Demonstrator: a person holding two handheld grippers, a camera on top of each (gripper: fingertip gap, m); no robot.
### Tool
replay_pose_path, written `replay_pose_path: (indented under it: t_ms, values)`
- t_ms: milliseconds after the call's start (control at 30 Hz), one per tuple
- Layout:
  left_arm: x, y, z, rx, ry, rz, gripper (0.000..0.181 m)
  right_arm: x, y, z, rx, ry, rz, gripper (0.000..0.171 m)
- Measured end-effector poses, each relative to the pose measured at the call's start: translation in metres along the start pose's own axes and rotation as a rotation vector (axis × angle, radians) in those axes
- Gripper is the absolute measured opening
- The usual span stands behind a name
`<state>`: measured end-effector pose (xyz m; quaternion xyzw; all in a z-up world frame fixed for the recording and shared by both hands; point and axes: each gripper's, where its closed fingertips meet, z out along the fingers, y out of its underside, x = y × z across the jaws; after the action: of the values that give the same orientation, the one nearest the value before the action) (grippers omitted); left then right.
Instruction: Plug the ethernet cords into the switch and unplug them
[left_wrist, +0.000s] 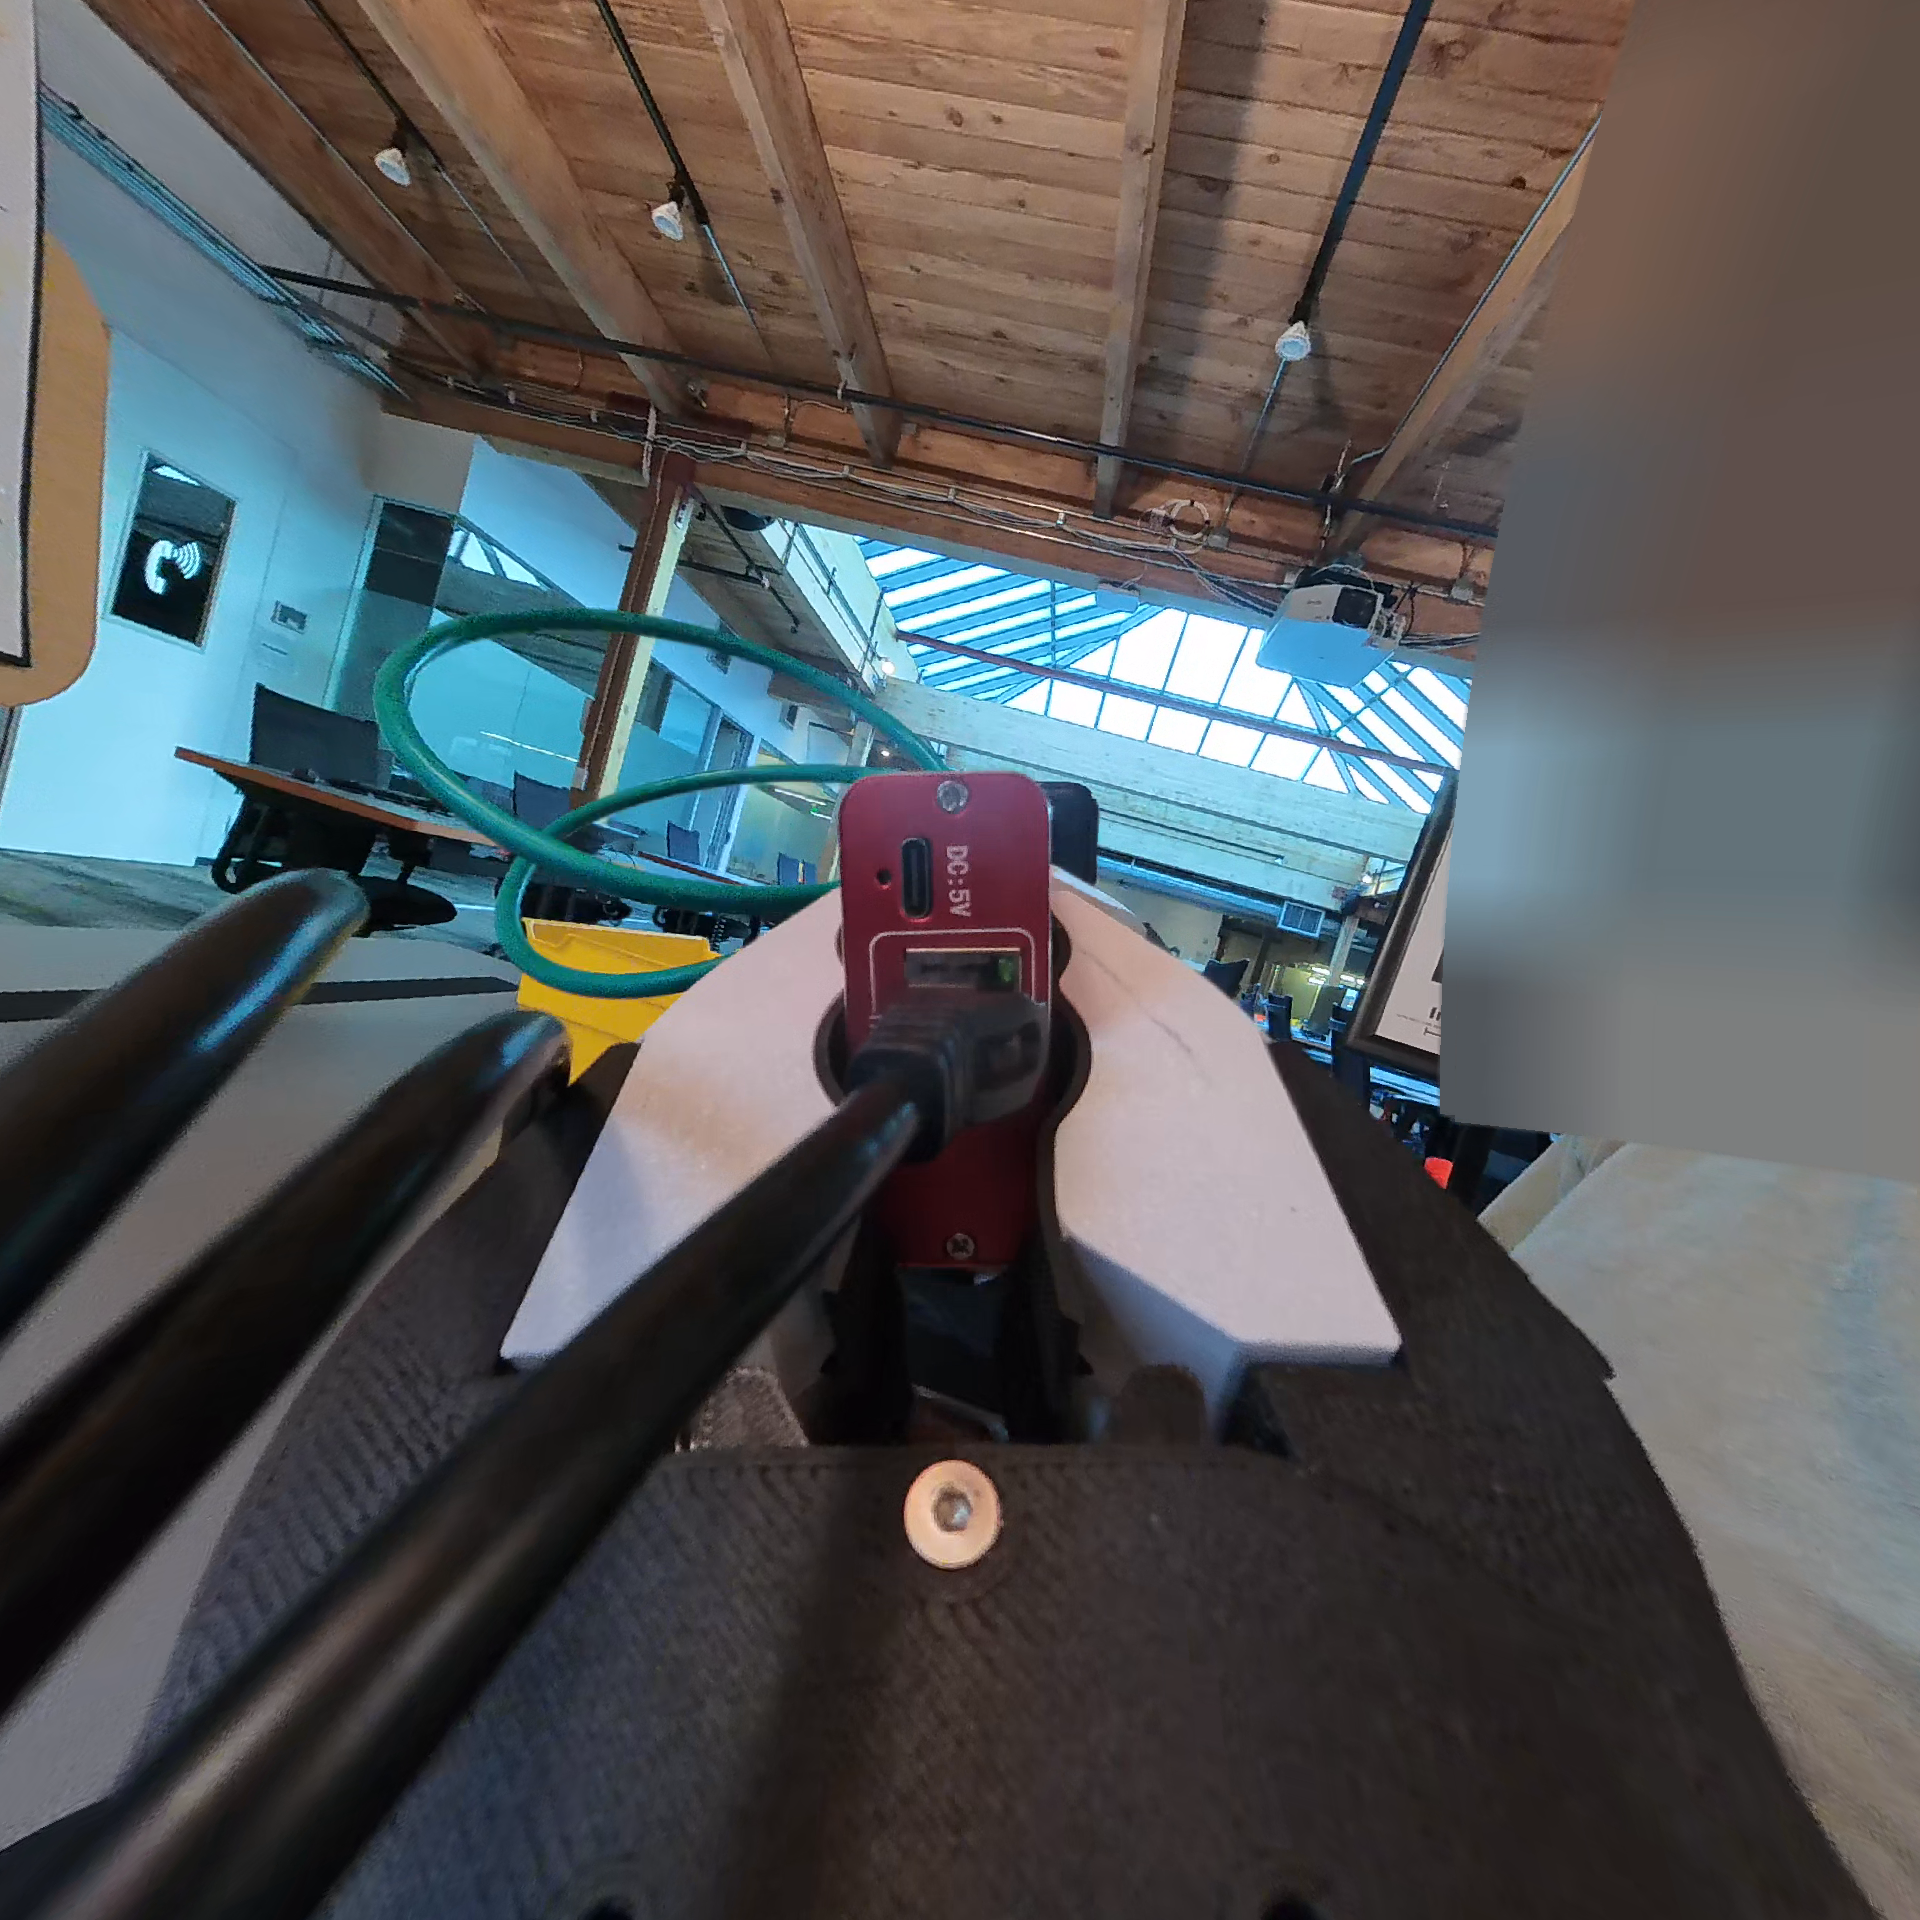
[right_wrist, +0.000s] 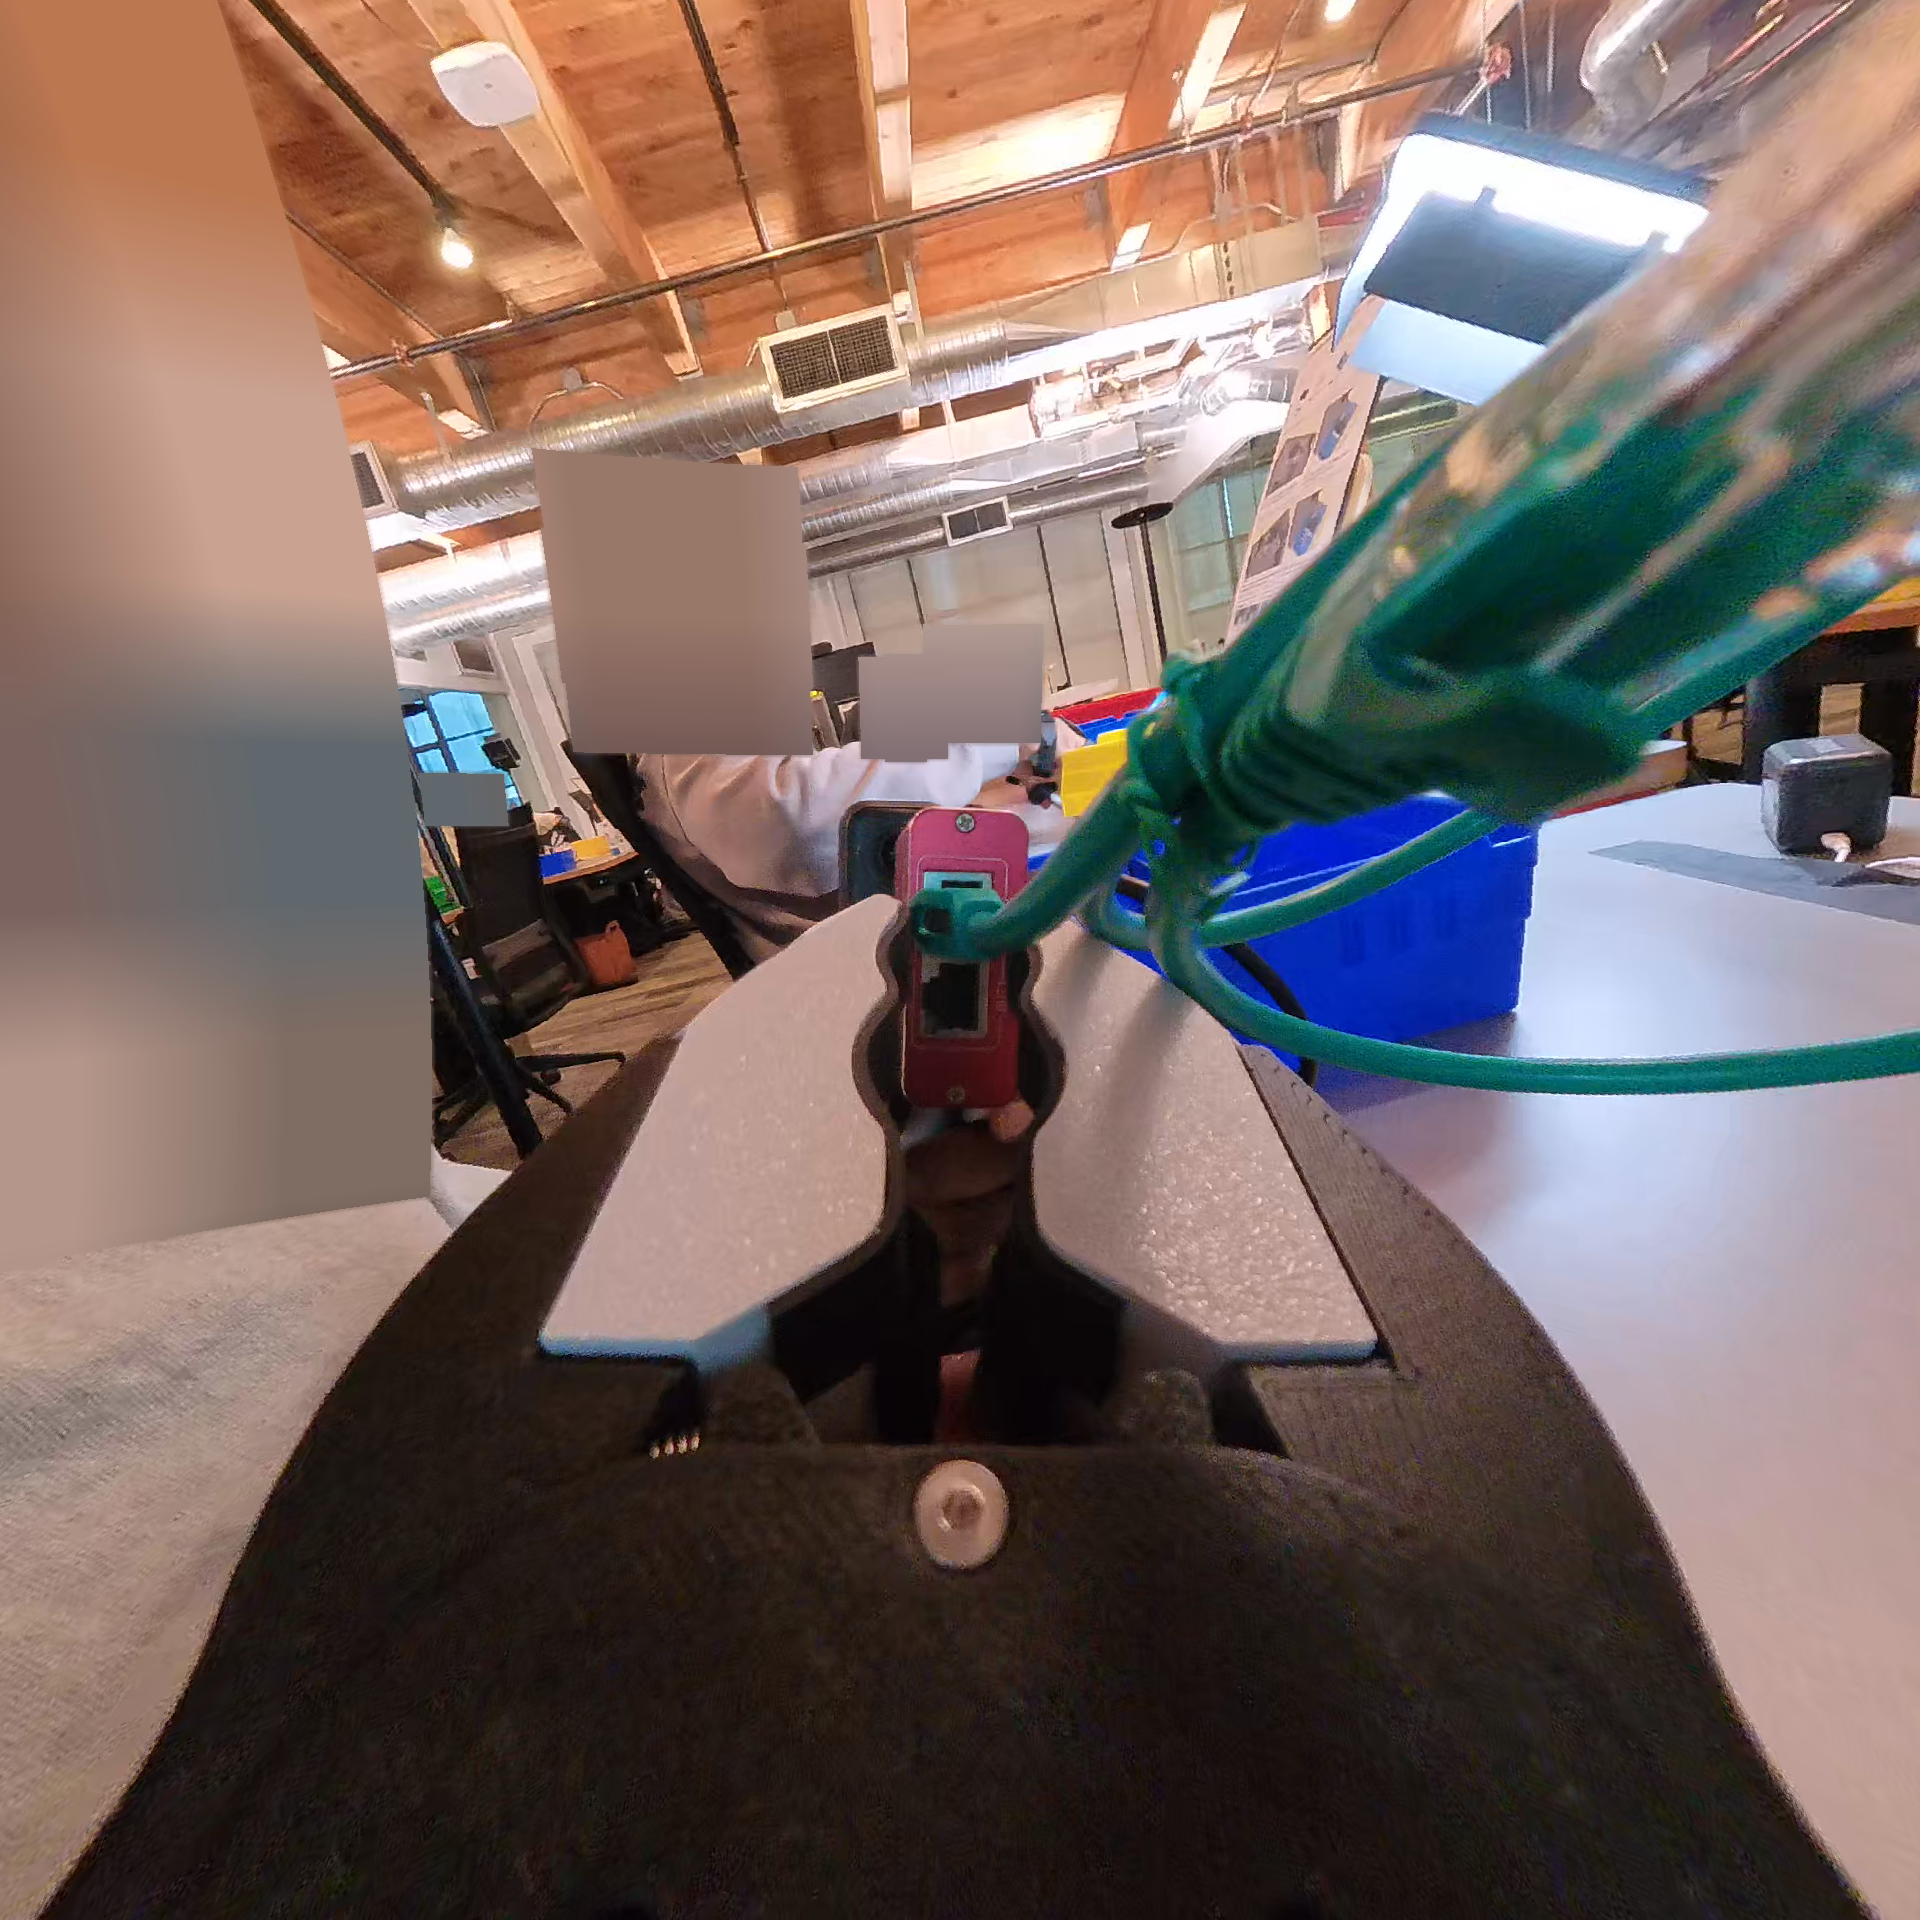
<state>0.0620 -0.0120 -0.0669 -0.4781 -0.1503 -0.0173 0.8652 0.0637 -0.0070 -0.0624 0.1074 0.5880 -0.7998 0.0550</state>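
A: Left wrist view first. What's between the fingers?

B: The left gripper (left_wrist: 951, 997) is clenched on the small red metal switch box (left_wrist: 940, 883), which stands on end between the grey finger pads (left_wrist: 717, 1132). This end of the switch shows a small oval power socket above one network port, and a thick black ethernet cord (left_wrist: 582, 1351) is plugged into that port, running down and left toward the camera. Two more black cable runs (left_wrist: 177, 1049) cross left of the switch and hide part of the grey table top (left_wrist: 312, 1039). A thin green ethernet cord (left_wrist: 582, 769) loops behind the switch, above a yellow plastic bin (left_wrist: 592, 971).

A: And the right wrist view?

B: It shows the opposite end of the switch (right_wrist: 961, 987), held by the right gripper (right_wrist: 961, 1023), whose pads also close on its sides. Two ports here, stacked: the green cord's plug (right_wrist: 951, 914) sits in the upper one, the lower one is bare. The green cord's other plug (right_wrist: 1558, 582) hangs blurred and huge, right of the switch and near the lens, covering much of the room. Behind its loops sits a blue plastic bin (right_wrist: 1382, 935) on the table. A person in a white top (right_wrist: 758, 821) is behind the switch.
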Motion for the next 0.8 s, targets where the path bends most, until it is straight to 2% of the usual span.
replay_pose_path:
  t_ms: [233, 333, 567, 800]
  values:
    - [0.000, 0.007, 0.003, -0.040, -0.022, 0.048, 0.030, 0.002, 0.001, -0.004, -0.016, 0.020, -0.051, 0.019]
    - [-0.001, 0.010, 0.004, -0.059, -0.028, 0.050, 0.030, 0.003, 0.003, -0.007, -0.053, 0.074, -0.173, 0.017]
    - [-0.001, 0.011, 0.005, -0.063, -0.093, 0.194, 0.031, 0.004, 0.001, -0.010, -0.065, 0.233, -0.472, 0.020]
    - [0.010, 0.007, 0.008, -0.036, 0.005, 0.079, 0.031, -0.008, -0.008, -0.009, -0.047, 0.279, -0.615, 0.019]
